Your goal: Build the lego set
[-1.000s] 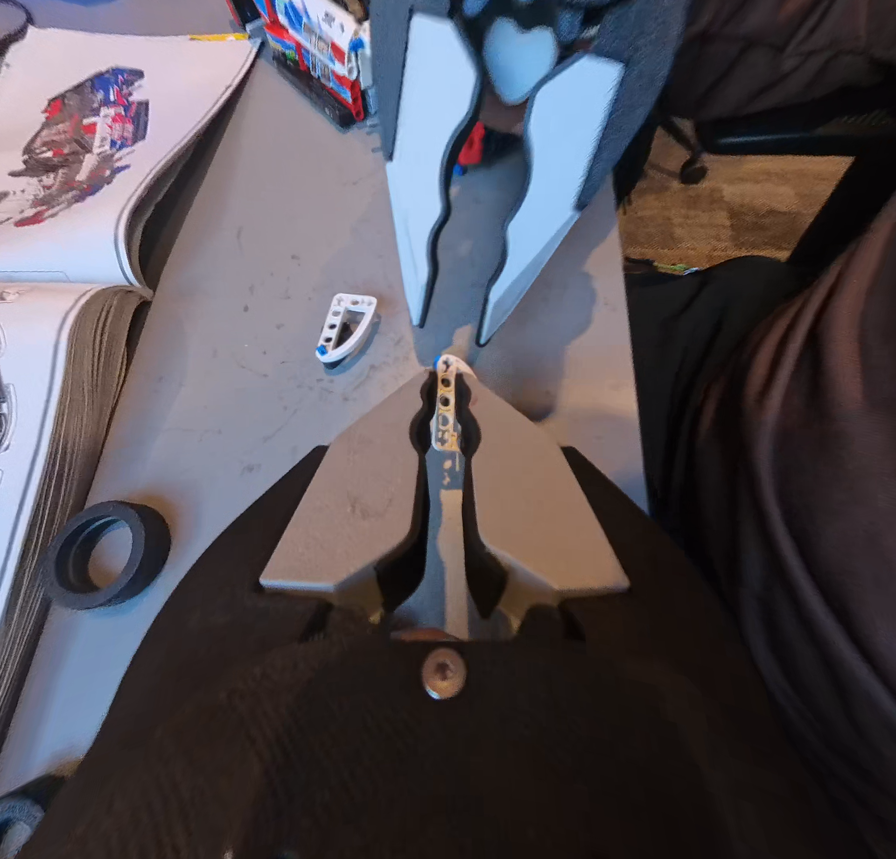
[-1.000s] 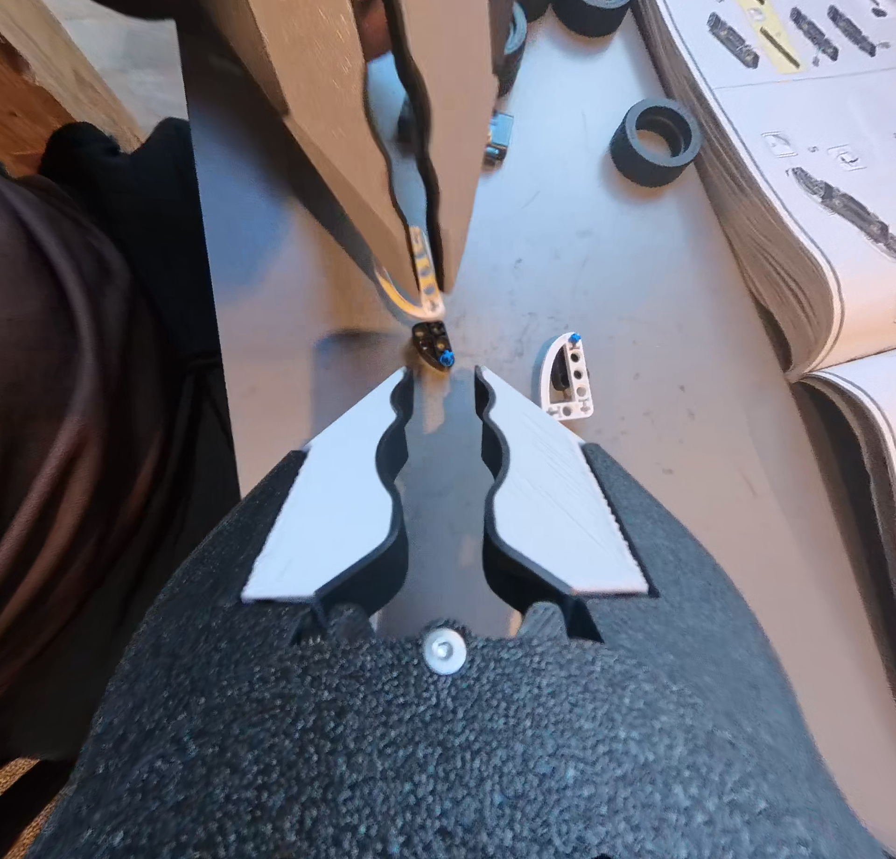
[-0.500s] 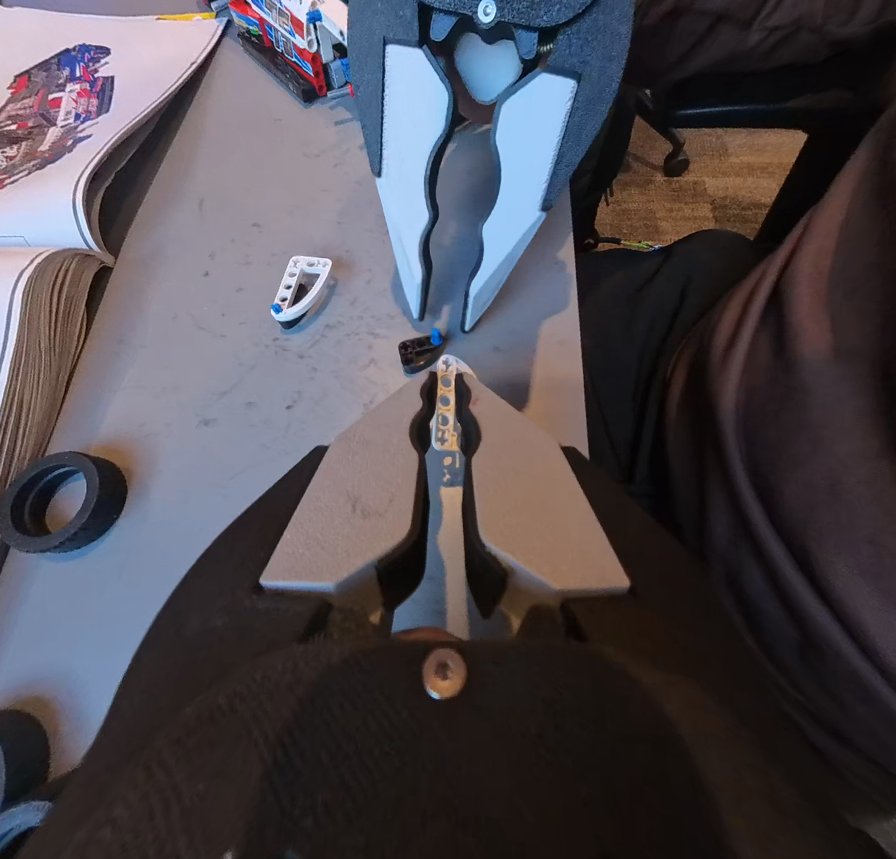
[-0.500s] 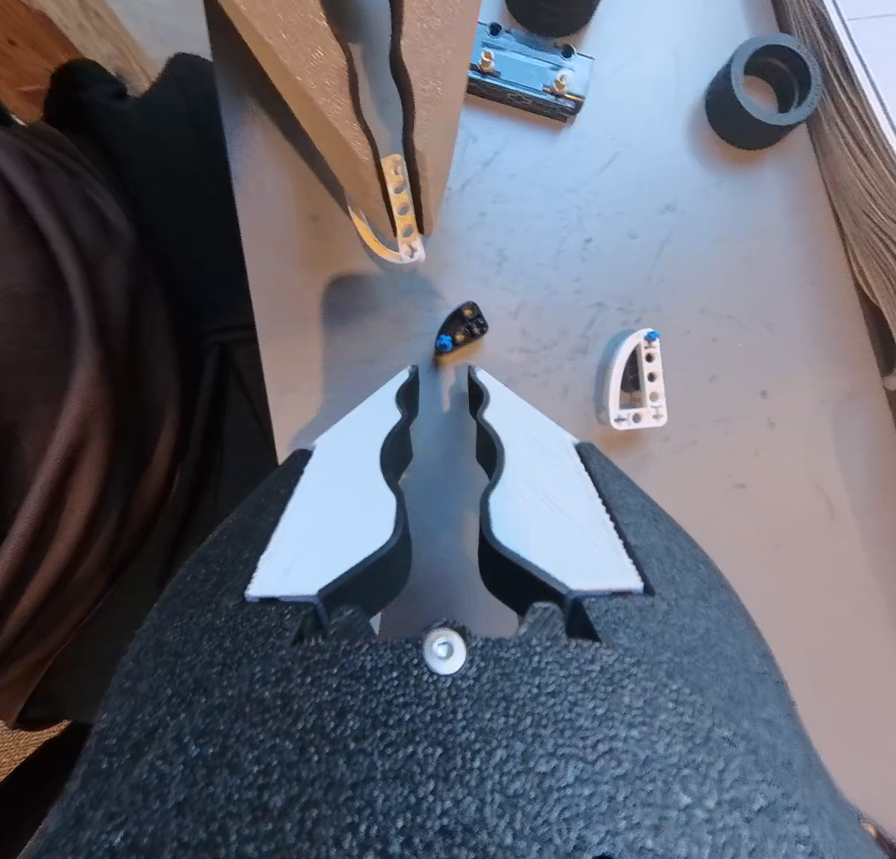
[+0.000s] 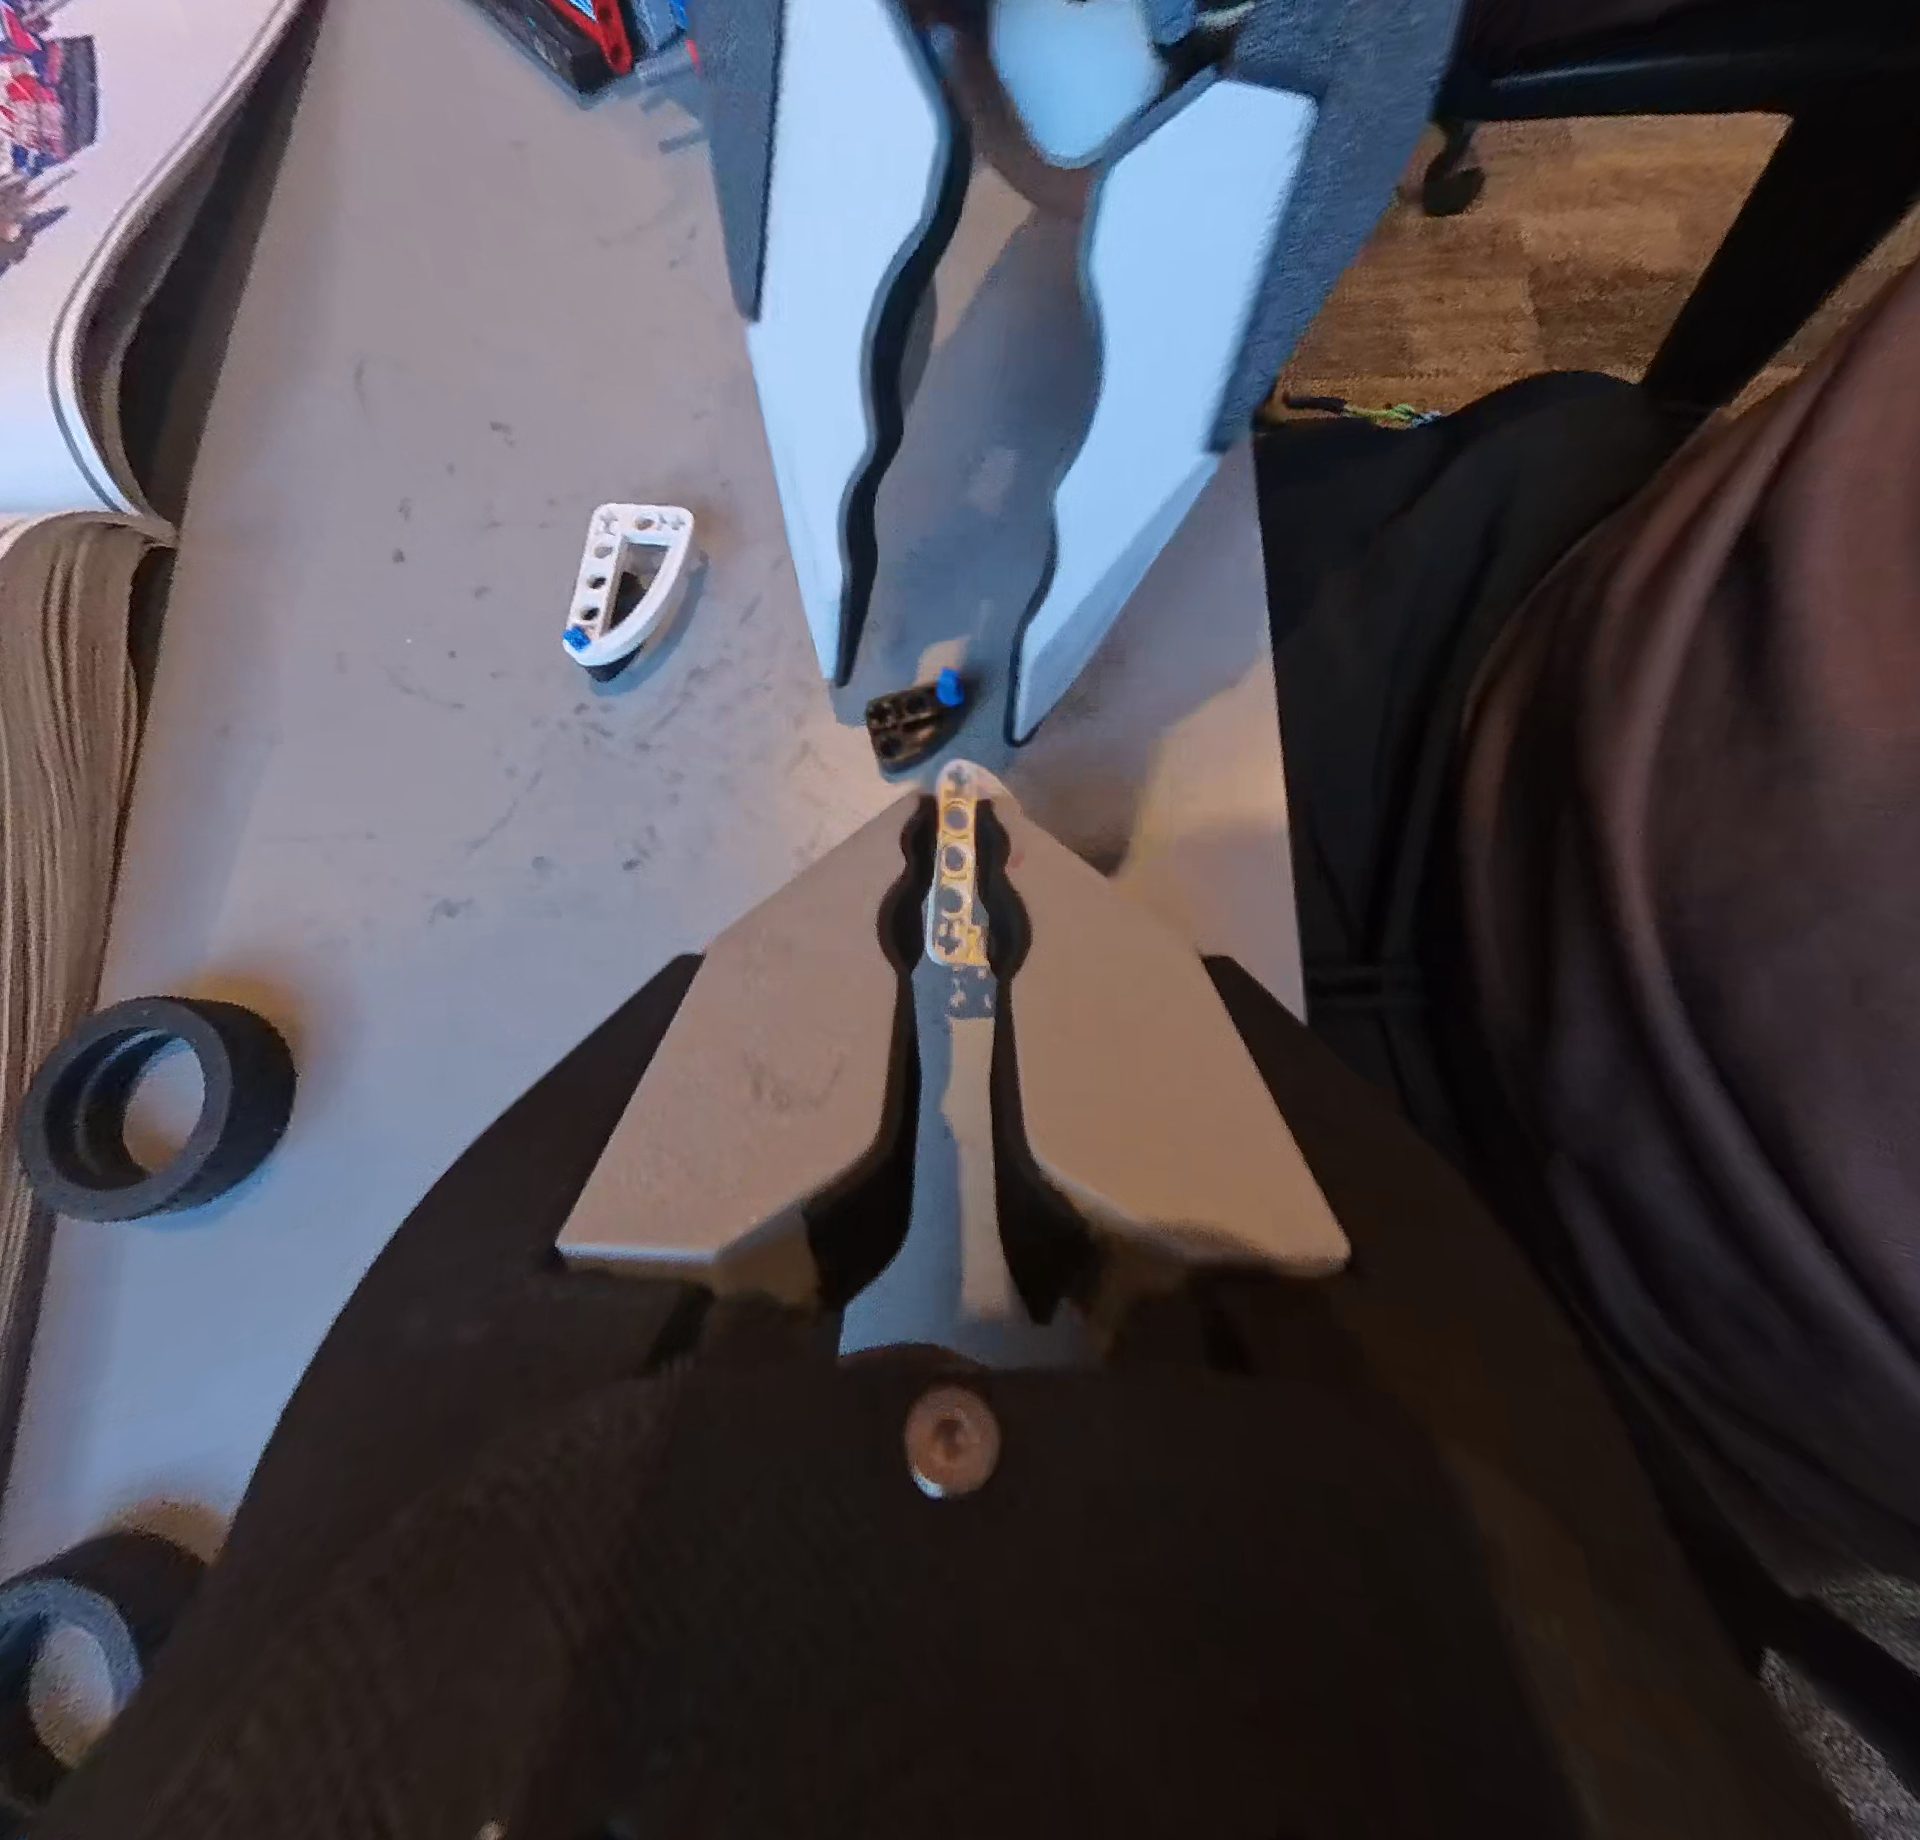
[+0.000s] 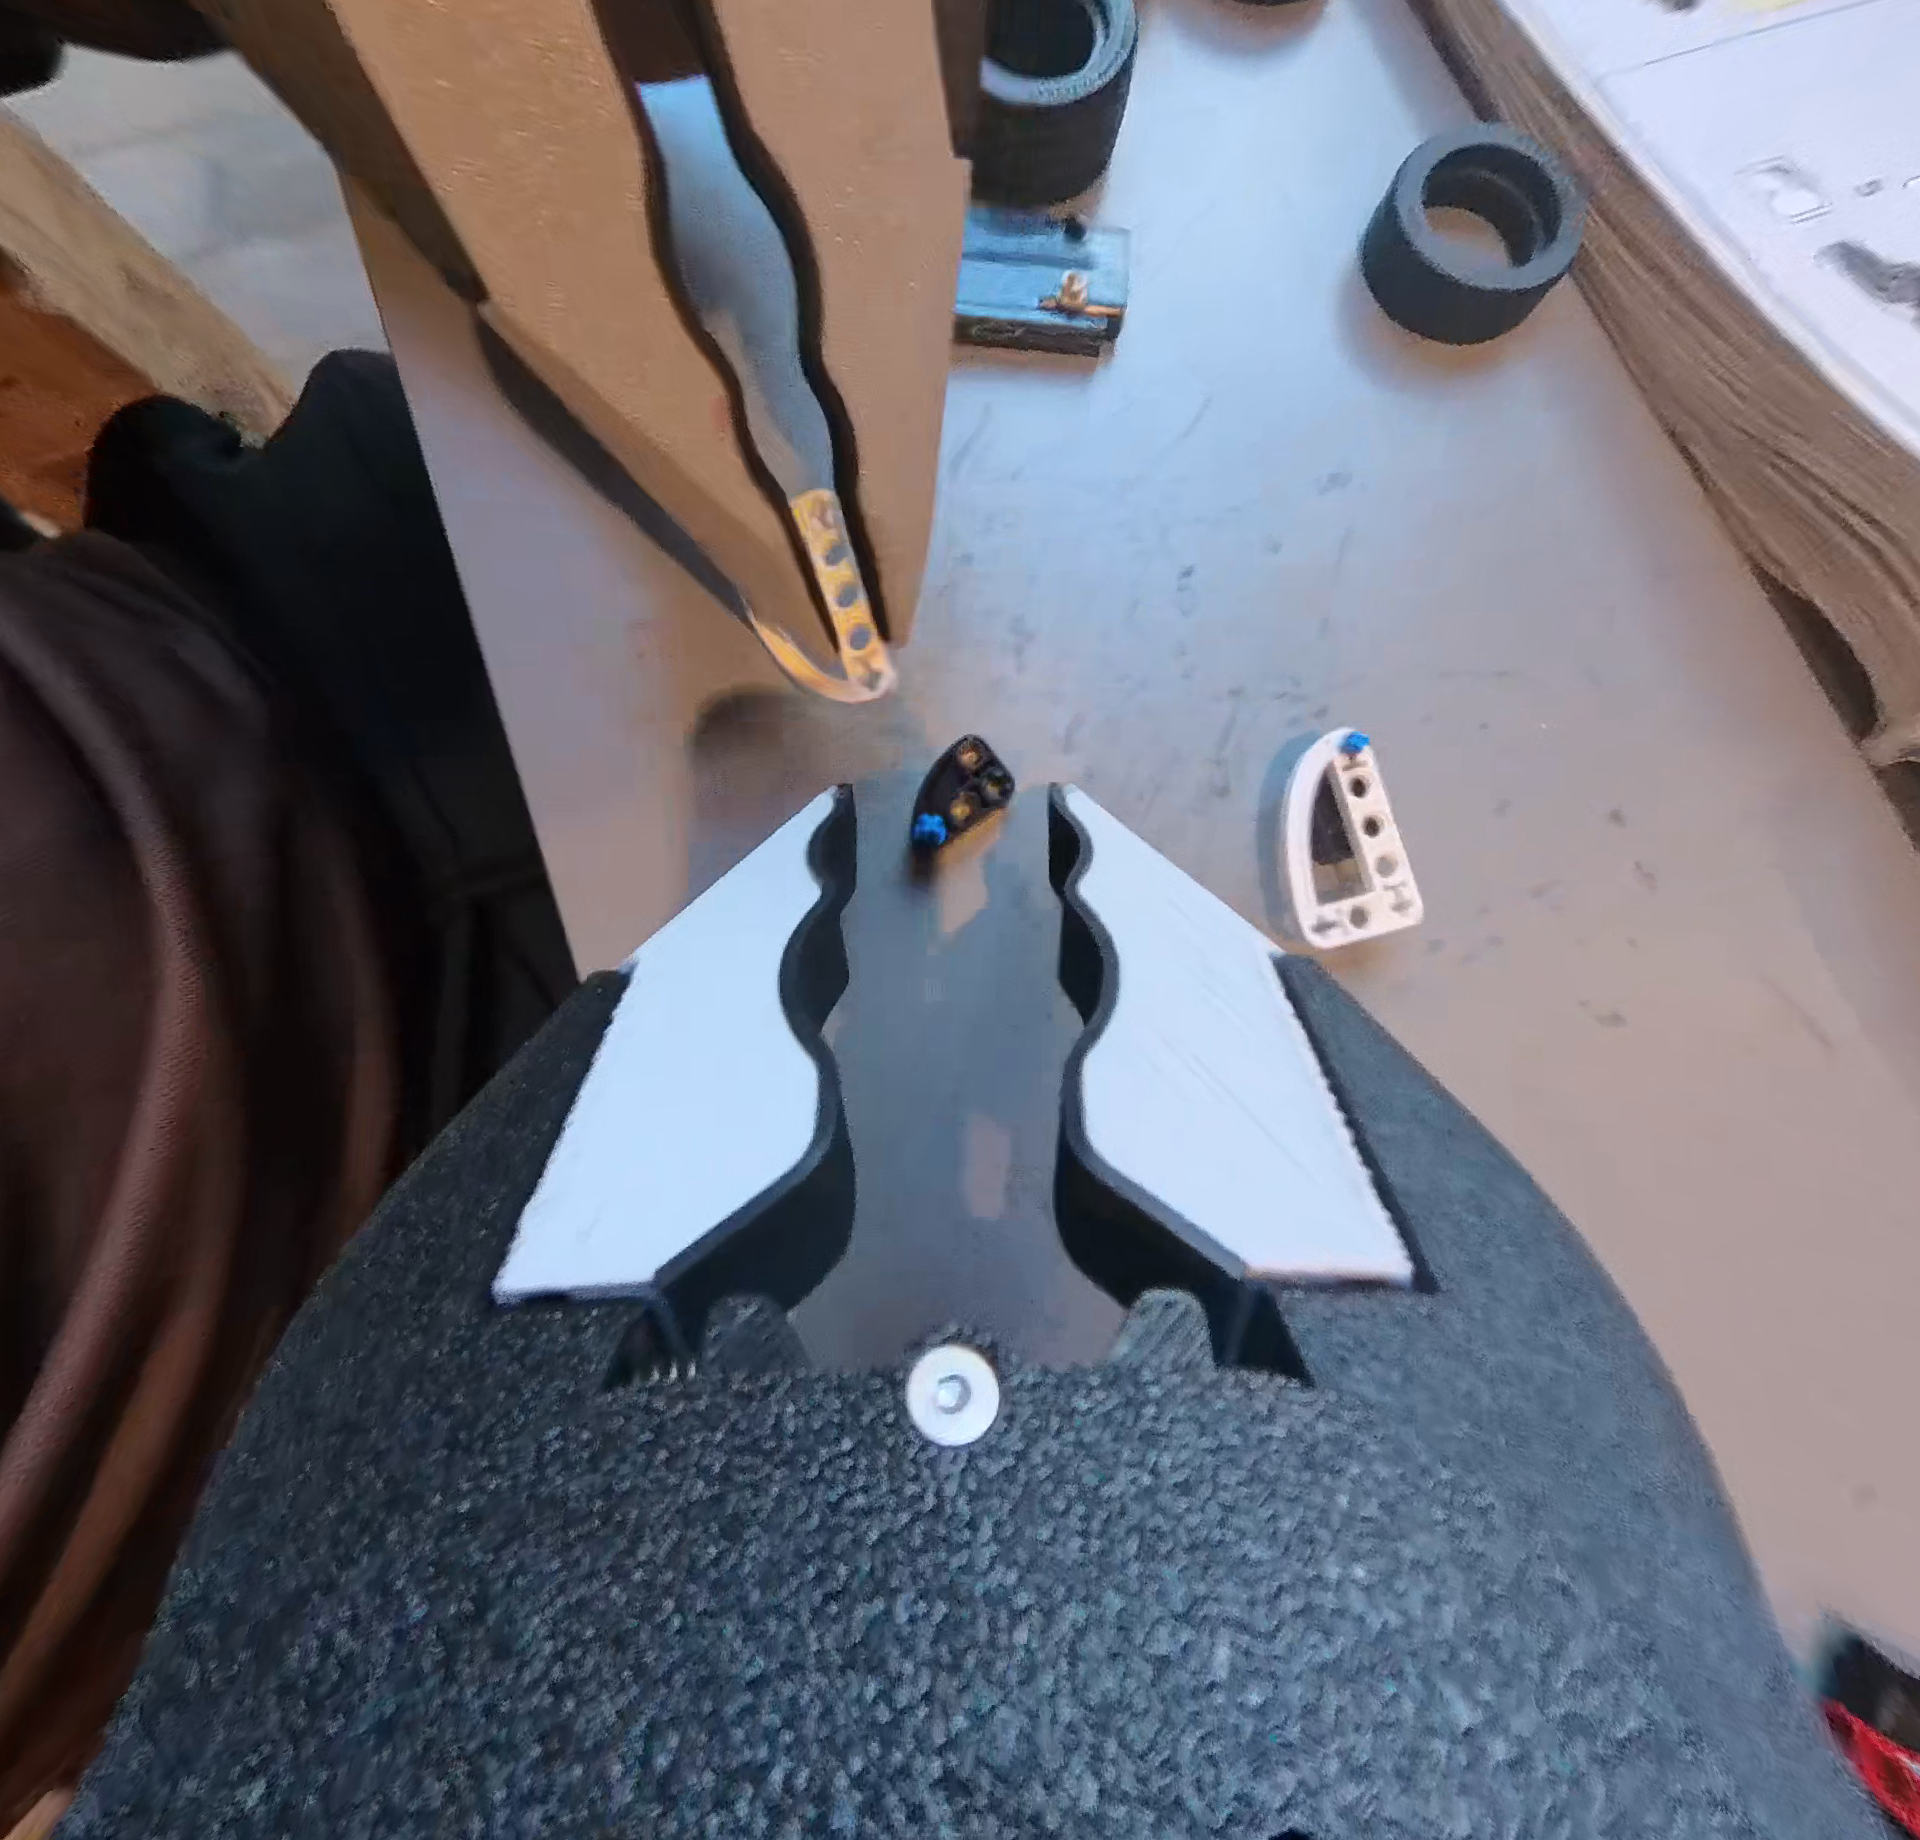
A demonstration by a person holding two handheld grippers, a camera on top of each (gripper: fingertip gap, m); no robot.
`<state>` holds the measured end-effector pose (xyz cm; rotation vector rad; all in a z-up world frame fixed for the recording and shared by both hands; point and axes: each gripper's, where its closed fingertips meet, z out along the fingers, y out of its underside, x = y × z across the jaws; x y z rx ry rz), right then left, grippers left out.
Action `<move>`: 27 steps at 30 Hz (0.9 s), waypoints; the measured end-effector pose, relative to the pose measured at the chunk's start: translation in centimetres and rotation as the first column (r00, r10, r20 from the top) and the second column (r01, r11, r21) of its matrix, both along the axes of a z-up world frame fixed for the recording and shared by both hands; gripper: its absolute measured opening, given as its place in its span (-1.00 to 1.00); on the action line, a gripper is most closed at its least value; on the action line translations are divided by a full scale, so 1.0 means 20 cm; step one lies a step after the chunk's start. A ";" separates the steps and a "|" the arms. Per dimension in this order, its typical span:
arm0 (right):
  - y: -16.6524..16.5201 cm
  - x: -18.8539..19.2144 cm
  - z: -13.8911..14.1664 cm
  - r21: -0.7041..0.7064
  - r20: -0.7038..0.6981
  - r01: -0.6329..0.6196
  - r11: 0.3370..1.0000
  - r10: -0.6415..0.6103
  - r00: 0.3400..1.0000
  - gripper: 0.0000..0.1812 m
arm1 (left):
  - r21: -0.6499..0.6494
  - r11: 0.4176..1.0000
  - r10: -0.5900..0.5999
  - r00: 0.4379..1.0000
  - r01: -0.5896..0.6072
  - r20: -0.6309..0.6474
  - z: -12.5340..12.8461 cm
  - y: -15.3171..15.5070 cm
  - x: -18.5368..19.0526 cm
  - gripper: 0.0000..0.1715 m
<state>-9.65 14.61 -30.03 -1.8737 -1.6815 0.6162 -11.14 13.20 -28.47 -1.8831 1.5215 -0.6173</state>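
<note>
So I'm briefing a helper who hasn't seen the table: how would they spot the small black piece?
Start at the table edge nearest the person. The black piece lies flat there, between the open right gripper tips. It is smaller than the white piece beside it and carries a blue pin at one end.

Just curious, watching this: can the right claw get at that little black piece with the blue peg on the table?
Probably yes. The right claw is open, and the small black piece lies on the table right between its fingertips, nothing covering it. The left claw, holding a white beam, sits close but apart.
</note>
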 end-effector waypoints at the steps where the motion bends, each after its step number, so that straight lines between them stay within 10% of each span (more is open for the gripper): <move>1: -0.02 -0.01 -0.02 -0.034 0.010 -0.024 0.999 0.025 1.000 -0.66 | 0.003 1.000 0.001 1.000 -0.001 -0.011 0.00 -0.01 -0.01 -0.95; 12: -0.28 -0.15 -0.01 0.039 0.038 -0.495 0.868 0.493 0.869 -0.81 | -0.028 0.997 -0.071 0.998 0.071 0.000 -0.02 -0.22 -0.11 -0.95; 22: -0.21 -0.10 0.06 0.062 -0.049 -0.362 0.930 0.365 0.930 -0.61 | -0.067 0.997 -0.038 0.999 0.038 0.009 -0.02 -0.19 -0.08 -0.94; 27: -0.20 -0.11 0.21 0.352 -0.084 -0.272 0.896 0.320 0.944 -0.66 | -0.172 0.985 0.033 0.997 -0.020 0.068 0.04 -0.13 -0.04 -0.95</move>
